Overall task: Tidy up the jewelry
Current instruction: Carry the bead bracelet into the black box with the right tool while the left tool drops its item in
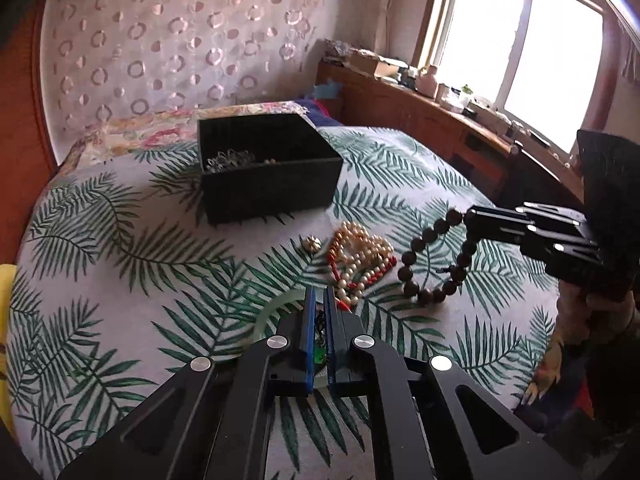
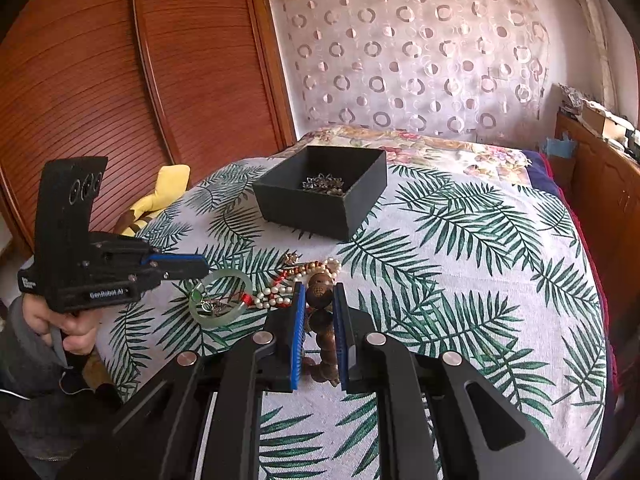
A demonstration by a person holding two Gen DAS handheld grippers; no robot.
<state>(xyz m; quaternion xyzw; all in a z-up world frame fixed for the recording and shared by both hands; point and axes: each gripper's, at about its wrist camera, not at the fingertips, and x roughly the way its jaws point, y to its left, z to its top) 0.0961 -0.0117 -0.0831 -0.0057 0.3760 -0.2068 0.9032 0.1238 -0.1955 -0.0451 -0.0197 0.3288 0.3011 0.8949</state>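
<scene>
A black open box (image 1: pixel 268 168) with silver jewelry inside stands on the leaf-print bedspread; it also shows in the right wrist view (image 2: pixel 320 196). My right gripper (image 2: pixel 319 296) is shut on a dark wooden bead bracelet (image 1: pixel 434 264), held just above the bed; its beads (image 2: pixel 320 296) sit between the blue pads. My left gripper (image 1: pixel 319 300) is nearly closed over a pale green jade bangle (image 2: pixel 220 296) and a small green-stone chain lying in it; whether it grips anything is unclear. A pearl and red bead tangle (image 1: pixel 360 260) and a small gold brooch (image 1: pixel 311 244) lie between gripper and box.
A wooden wardrobe (image 2: pixel 120 80) stands at the left of the bed. A yellow plush toy (image 2: pixel 160 196) lies at the bed's left edge. A wooden cabinet (image 1: pixel 440 120) with clutter runs under the window. A floral pillow (image 1: pixel 160 128) lies behind the box.
</scene>
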